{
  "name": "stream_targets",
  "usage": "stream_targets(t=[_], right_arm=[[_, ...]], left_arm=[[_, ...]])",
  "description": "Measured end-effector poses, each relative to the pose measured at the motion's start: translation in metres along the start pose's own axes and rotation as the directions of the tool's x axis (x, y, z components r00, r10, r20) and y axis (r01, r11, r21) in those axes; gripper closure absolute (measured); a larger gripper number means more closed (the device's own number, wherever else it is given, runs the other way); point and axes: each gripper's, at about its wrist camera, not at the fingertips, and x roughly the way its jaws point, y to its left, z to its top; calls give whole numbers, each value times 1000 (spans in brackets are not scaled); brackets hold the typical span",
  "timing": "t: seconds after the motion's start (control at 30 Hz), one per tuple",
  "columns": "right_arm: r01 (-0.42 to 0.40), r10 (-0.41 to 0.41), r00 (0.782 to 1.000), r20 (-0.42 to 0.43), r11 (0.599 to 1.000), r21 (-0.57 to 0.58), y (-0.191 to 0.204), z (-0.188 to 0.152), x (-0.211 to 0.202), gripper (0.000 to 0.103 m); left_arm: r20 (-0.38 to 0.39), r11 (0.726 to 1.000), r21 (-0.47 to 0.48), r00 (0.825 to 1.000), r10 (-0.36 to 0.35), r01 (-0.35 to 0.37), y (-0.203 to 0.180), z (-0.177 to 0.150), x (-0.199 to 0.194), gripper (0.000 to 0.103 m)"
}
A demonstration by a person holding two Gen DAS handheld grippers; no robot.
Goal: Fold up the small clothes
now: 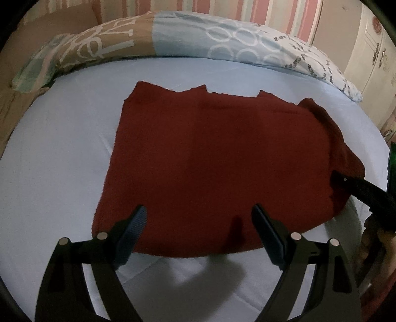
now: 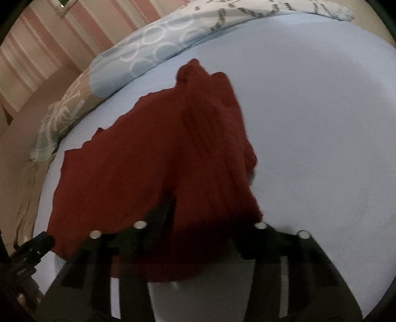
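A dark red garment [image 1: 217,153] lies spread flat on the light blue bed sheet [image 1: 57,153], with one side folded in along its right edge. My left gripper [image 1: 199,213] hangs open just over the garment's near hem, nothing between its fingers. In the right wrist view the garment [image 2: 138,168] bunches into a ridge that runs into my right gripper [image 2: 203,210]. Its jaws stand partly closed with the cloth between them. One dark finger [image 2: 169,208] shows; the other is hidden under the cloth, so I cannot see whether the pads press. From the left wrist view the right gripper's fingertip [image 1: 346,180] sits at the garment's right edge.
A patterned blue, tan and white quilt [image 1: 198,37] is rolled along the far side of the bed, before a pink striped wall [image 1: 272,14]. A cream cabinet [image 1: 371,62] stands at the far right. Bare sheet [image 2: 321,123] lies right of the garment. The left gripper [image 2: 37,245] shows at the lower left.
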Motion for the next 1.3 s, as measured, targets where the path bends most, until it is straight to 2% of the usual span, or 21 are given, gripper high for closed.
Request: stream_targets(t=[0.03, 0.13, 0.23, 0.27, 0.33, 0.43, 0.5, 0.57, 0.67, 0.7, 0.73, 0.8, 0.83, 0.87, 1.07, 1.3], right_arm=[[-3, 3, 1000, 1, 1000, -6, 1, 1, 1, 63], [-18, 18, 1000, -4, 1000, 4, -1, 5, 6, 53], [-33, 33, 999, 2, 999, 19, -3, 12, 10, 53], [-54, 53, 999, 11, 998, 33, -4, 14, 8, 62], [-84, 83, 996, 33, 996, 21, -2, 17, 3, 74], [-67, 70, 996, 54, 996, -53, 7, 16, -4, 77], [-73, 75, 996, 49, 996, -45, 6, 17, -4, 68], [-101, 101, 994, 35, 995, 3, 0, 19, 1, 49], [-111, 110, 994, 20, 990, 82, -8, 22, 10, 39], [-118, 117, 993, 19, 986, 114, -11, 22, 13, 39], [-131, 129, 991, 23, 980, 146, -15, 22, 15, 40], [-145, 141, 989, 34, 974, 176, -18, 22, 15, 63], [-147, 143, 989, 37, 974, 171, -18, 22, 14, 71], [-139, 133, 990, 48, 979, 151, -16, 22, 11, 75], [-41, 52, 987, 154, 996, -76, 24, 16, -18, 80], [-117, 149, 974, 172, 976, -183, 61, 13, -37, 81]], left_arm=[[0, 1000, 1, 1000, -1, 1, -2, 1, 1, 16], [0, 1000, 1, 1000, 1, -1, -7, 3, 4, 16], [-15, 1000, -3, 1000, 5, -5, -14, 5, 11, 16], [-16, 1000, -6, 1000, 2, -2, -17, 7, 13, 16], [-14, 1000, -3, 1000, 2, -2, -25, 10, 20, 16], [-20, 1000, 9, 1000, 20, -19, -37, 17, 35, 16], [-27, 1000, 2, 999, 31, -31, -42, 21, 42, 16], [-27, 999, -14, 999, 48, -48, -46, 25, 48, 16], [-35, 994, -6, 993, 113, -113, -55, 28, 61, 16], [-37, 992, -3, 991, 128, -129, -56, 28, 64, 14], [-40, 989, -3, 989, 145, -145, -59, 27, 68, 13], [-27, 985, 5, 985, 173, -173, -63, 25, 71, 12], [-23, 983, 6, 983, 181, -181, -63, 24, 71, 11], [-22, 983, 7, 982, 185, -185, -64, 23, 72, 11], [-45, 982, -8, 981, 188, -189, -61, 25, 76, 9], [-46, 982, -18, 981, 188, -189, -60, 25, 79, 7]])
